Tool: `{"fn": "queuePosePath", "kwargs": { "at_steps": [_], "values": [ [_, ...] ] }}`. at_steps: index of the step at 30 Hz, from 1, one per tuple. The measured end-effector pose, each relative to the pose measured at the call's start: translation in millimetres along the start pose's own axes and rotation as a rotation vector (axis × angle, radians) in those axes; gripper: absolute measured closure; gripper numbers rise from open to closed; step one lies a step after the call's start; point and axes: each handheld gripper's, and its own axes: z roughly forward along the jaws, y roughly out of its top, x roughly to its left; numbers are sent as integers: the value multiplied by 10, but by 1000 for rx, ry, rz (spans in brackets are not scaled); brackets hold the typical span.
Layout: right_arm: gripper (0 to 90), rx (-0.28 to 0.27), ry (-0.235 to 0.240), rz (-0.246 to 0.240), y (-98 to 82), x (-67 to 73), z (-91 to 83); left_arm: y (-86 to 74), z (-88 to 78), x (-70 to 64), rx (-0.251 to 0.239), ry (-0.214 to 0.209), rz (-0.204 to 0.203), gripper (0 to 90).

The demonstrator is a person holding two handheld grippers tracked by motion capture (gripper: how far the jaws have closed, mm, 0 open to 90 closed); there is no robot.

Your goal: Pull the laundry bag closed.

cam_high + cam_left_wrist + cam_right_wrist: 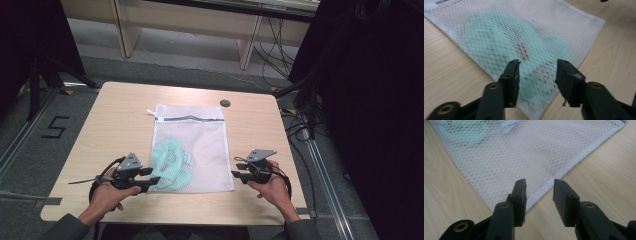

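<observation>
On the left of the high view, the left gripper (148, 178) sits at the near left corner of the white mesh laundry bag (200, 135), held in the person's left hand (111, 194); in the left gripper view its fingers (511, 75) straddle that corner, part-way closed with mesh and the mint-green garment (499, 40) between them, yet a gap shows on each side, so they are released, not clamped. The bag lies flat in the middle of the tabletop (110, 125), its zipped edge (189, 119) toward the far side and apparently shut; the green garment is bunched inside its near left part, which suggests the loading is done. To the right, the right gripper (239, 173) in the right hand (272, 187) points at the bag's near right corner; in the right gripper view the bag's corner (529, 203) lies just under and beside one of the fingers (520, 195), with bare wood between the pair, so this one too is unclamped and holds nothing. A small dark disc (225, 103) rests near the far edge, well apart from the bag. As I judge it, the two corner grasps are being set up but neither is made; pinching both corners and lifting or moving the bag is what remains.
</observation>
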Motion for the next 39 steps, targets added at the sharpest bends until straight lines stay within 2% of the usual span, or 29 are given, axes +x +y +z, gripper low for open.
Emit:
{"fn": "queuePosePath", "kwargs": {
  "at_steps": [1,3,4,6,7,8,9,10,11,14,18,19,20,22,23,24,25,26,28,29,30,32,33,34,35,37,38,39],
  "values": [
    [699,-4,-9,-21,11,-14,10,1,-3,1,-1,-4,2,626],
    [724,3,-7,-24,24,-7,13,-1,2,-2,-17,-10,1,704],
    [782,2,1,-47,42,-3,28,3,4,1,-21,-17,6,737],
    [801,19,8,-56,55,-1,30,4,7,3,-25,-23,3,763],
    [824,18,15,-57,58,26,78,13,11,4,-22,-35,-6,814],
    [842,25,9,-79,65,17,99,14,23,-5,-31,-26,-8,833],
    [842,25,9,-79,65,17,99,14,23,-5,-31,-26,-8,851],
    [868,31,23,-91,83,31,121,20,37,-5,-36,-33,-1,871],
    [868,31,23,-91,83,31,121,28,49,-7,-23,-44,4,871],
    [885,40,32,-126,143,63,172,29,132,-37,-9,-43,18,893],
    [894,62,45,-125,169,105,235,45,166,-47,-3,-42,22,895],
    [896,75,55,-146,184,128,286,43,184,-47,6,-47,24,895],
    [896,75,55,-146,184,128,286,45,184,-39,23,-47,47,895],
    [896,76,57,-186,194,135,336,44,213,-44,13,-50,39,895],
    [896,76,57,-186,194,135,336,44,213,-44,13,-50,39,896],
    [896,92,59,-188,201,132,355,40,211,-24,35,-47,63,895],
    [897,103,59,-164,204,147,359,35,214,-25,51,-52,55,895],
    [897,97,53,-185,202,141,384,22,239,-38,34,-52,36,895],
    [900,101,55,-184,201,151,405,17,243,-47,44,-46,26,895],
    [900,117,56,-175,205,161,419,20,244,-27,63,-48,64,895],
    [900,128,71,-181,203,177,450,19,254,-23,63,-43,67,895],
    [900,163,77,-193,198,193,487,7,294,3,66,-37,54,895],
    [900,173,79,-189,191,202,496,4,322,6,56,-40,30,895],
    [900,173,79,-189,191,202,496,4,322,6,56,-40,30,895],
    [900,187,93,-190,172,219,506,6,325,30,78,-36,43,896],
    [900,187,97,-193,172,215,505,-6,370,67,78,-39,30,896],
    [900,188,101,-195,172,214,504,-12,372,88,98,-37,37,896],
    [900,188,101,-195,172,214,504,-12,372,88,98,-37,37,896]
  ]
}}
